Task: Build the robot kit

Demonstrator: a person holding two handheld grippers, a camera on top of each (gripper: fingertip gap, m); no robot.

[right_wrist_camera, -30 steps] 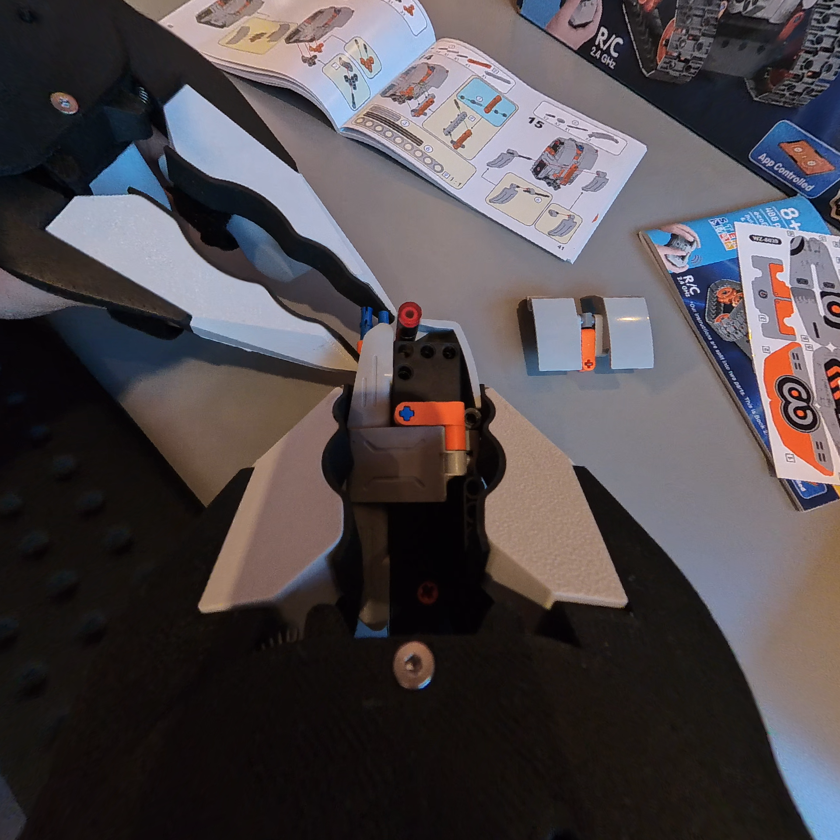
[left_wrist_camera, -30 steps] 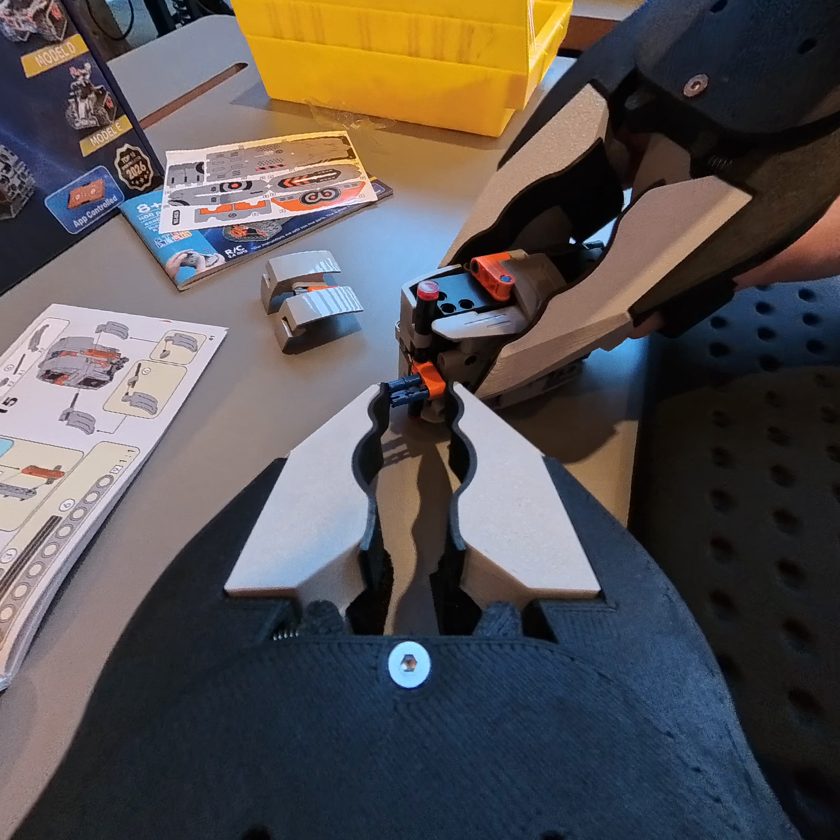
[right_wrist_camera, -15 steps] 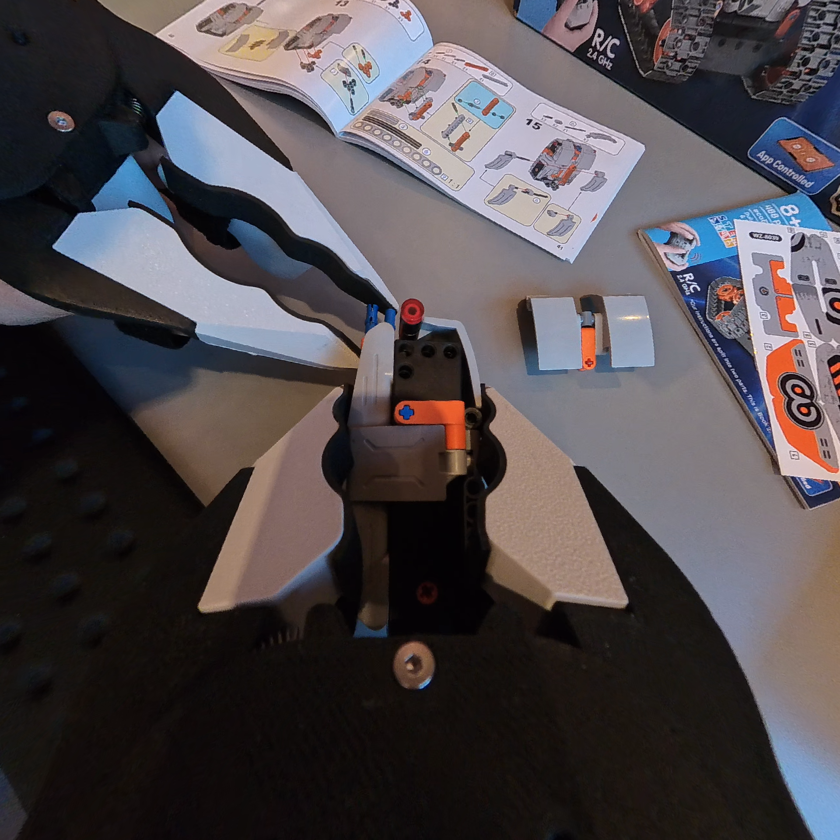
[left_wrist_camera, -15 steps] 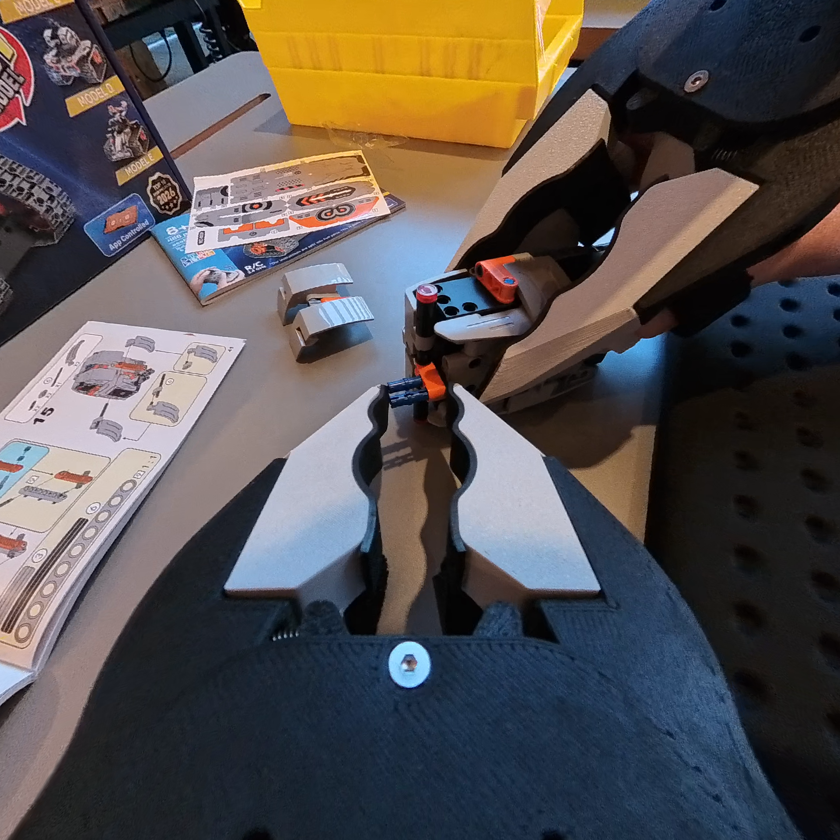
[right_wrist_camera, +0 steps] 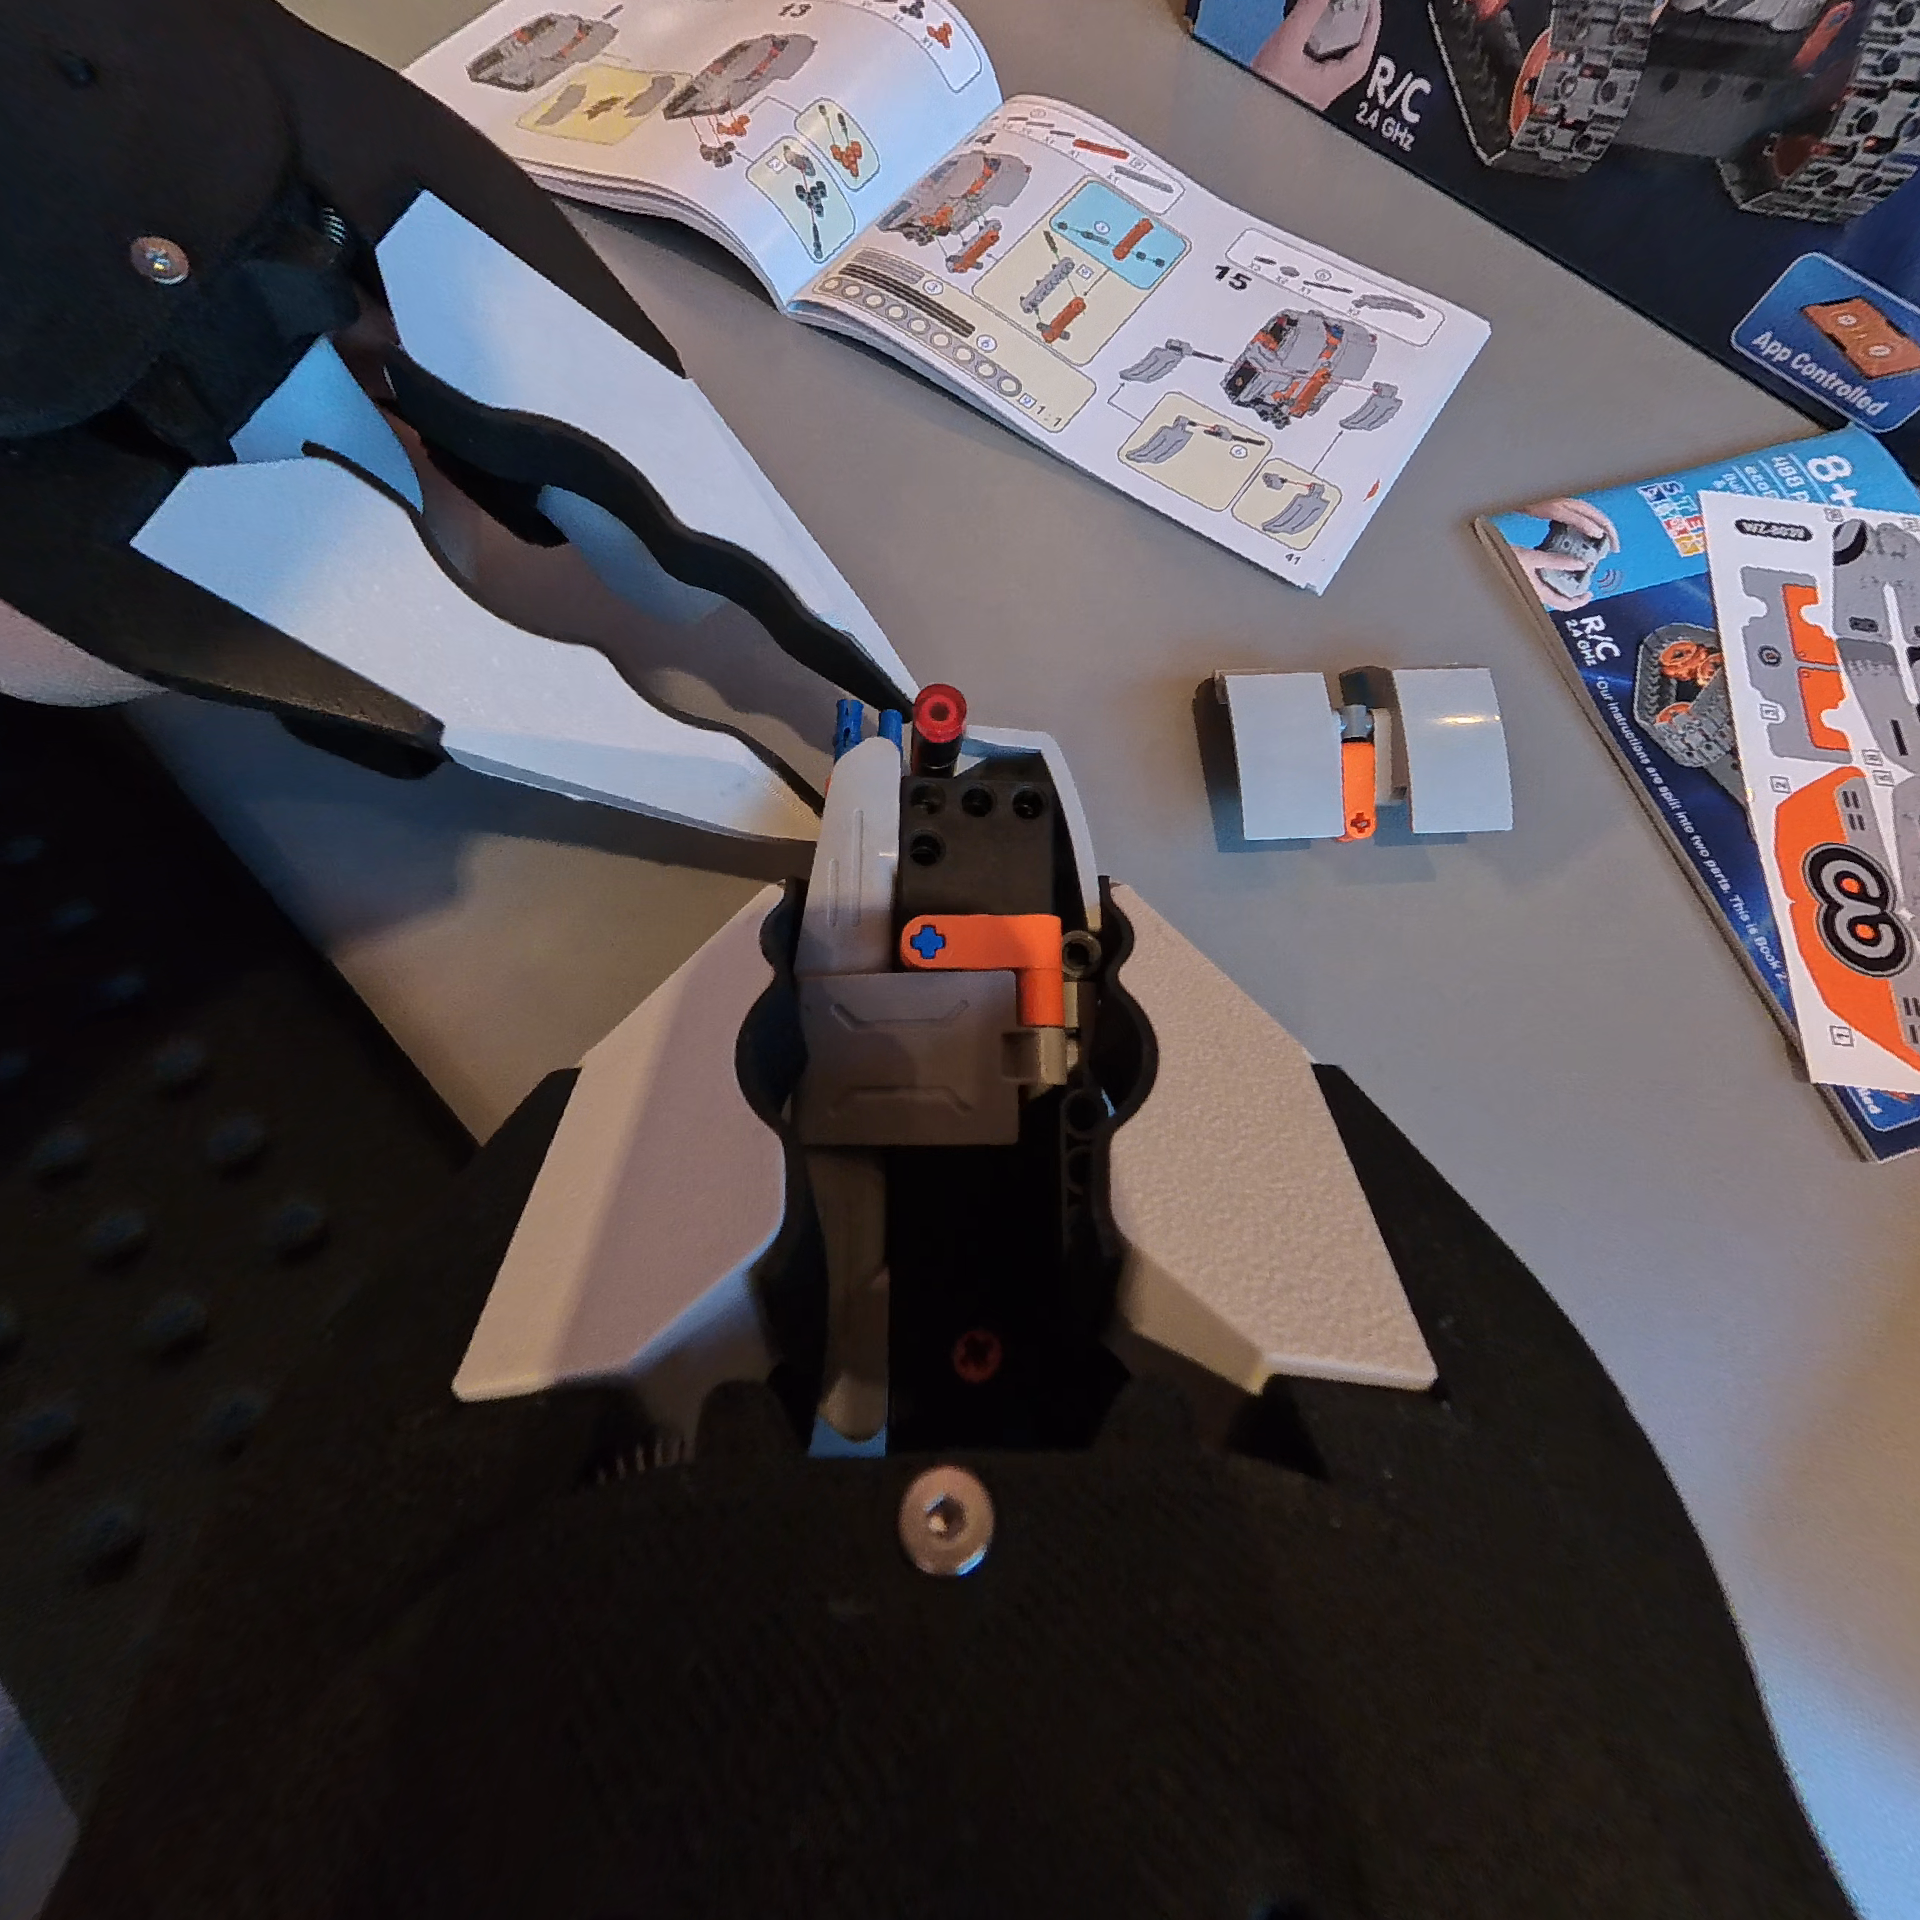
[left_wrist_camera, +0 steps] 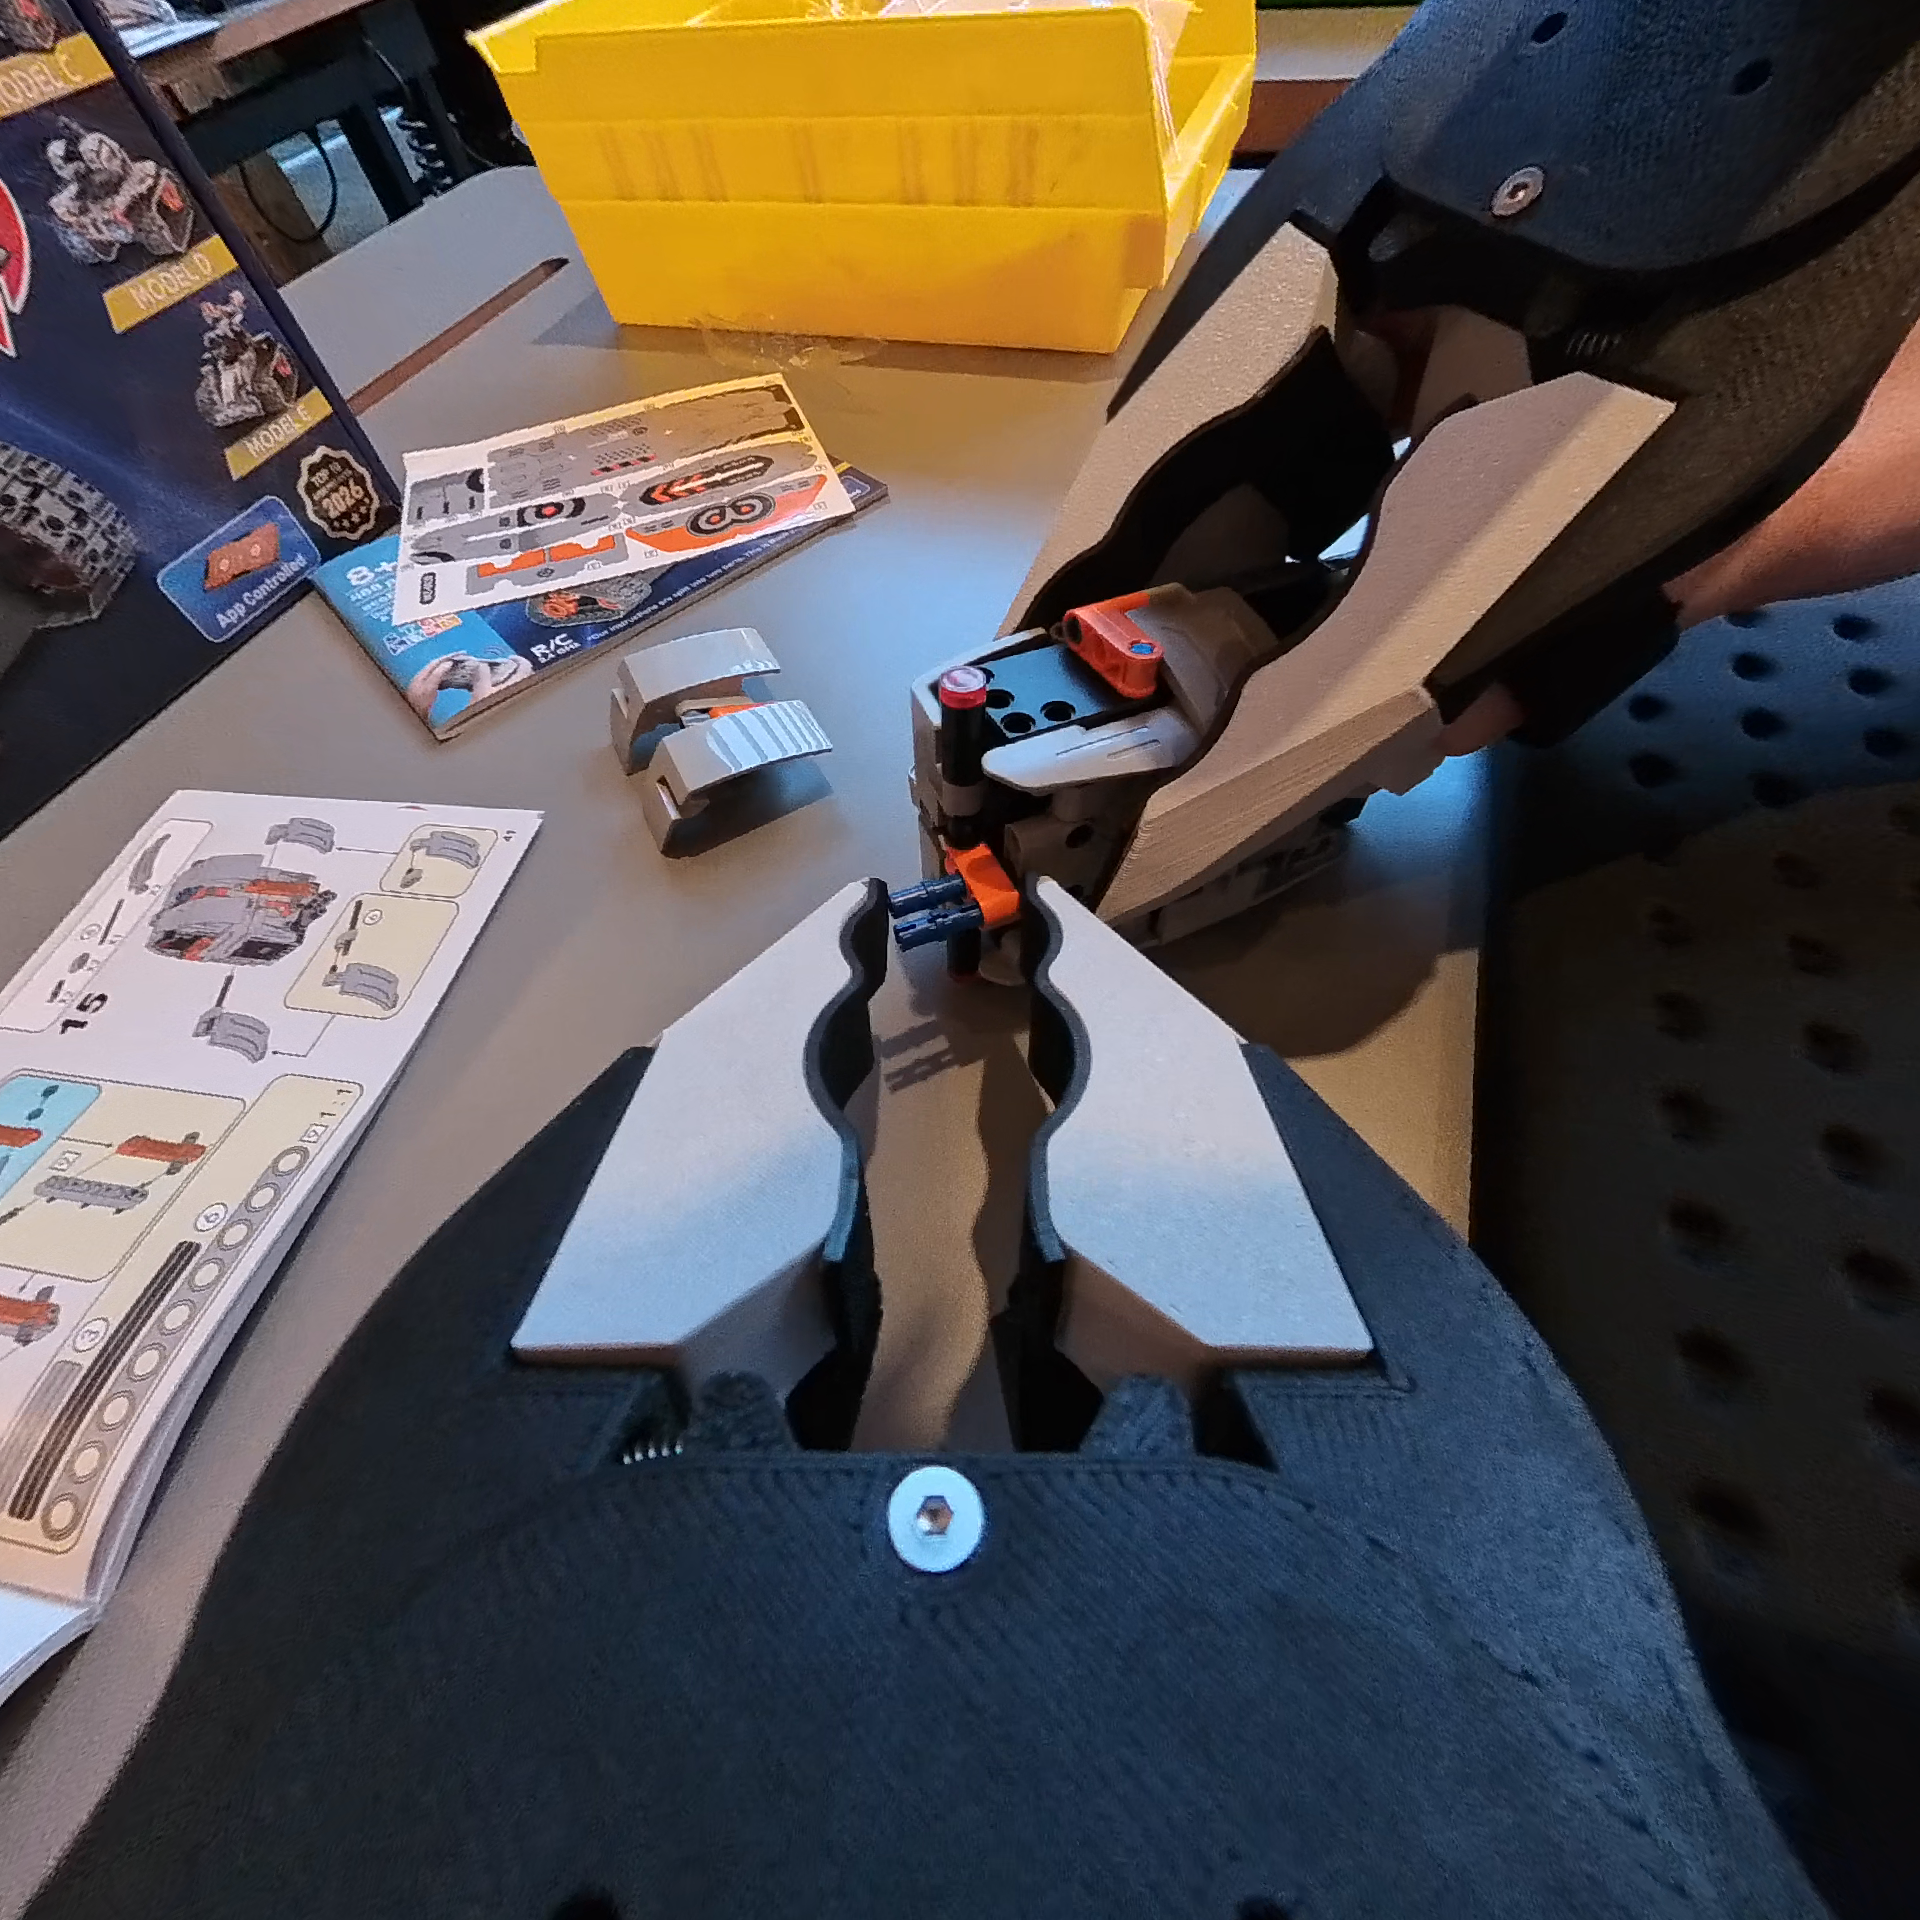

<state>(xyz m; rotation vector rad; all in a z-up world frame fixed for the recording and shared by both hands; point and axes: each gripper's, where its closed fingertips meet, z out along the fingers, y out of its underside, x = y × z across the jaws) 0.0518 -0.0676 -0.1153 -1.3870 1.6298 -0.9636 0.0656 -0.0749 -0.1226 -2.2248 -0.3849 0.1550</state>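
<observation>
My right gripper is shut on a brick-built model of black, grey and orange parts and holds it on the grey table. A red-tipped black pin stands up at the model's front. My left gripper is at the model's front lower corner. Its fingertips are closed on an orange connector with two blue pins that sits on the model. The right gripper also shows in the left wrist view, and the left gripper in the right wrist view.
A small grey curved-panel subassembly lies loose on the table, also in the right wrist view. An open instruction booklet, a sticker sheet on a blue booklet, a dark box and a yellow bin stand around. A black perforated mat borders the table. The tips of both grippers are at nearly the same place.
Both grippers keep their holds. The left wrist view has swung slightly, so the booklets and the box sit further right in it. The model has hardly moved.
</observation>
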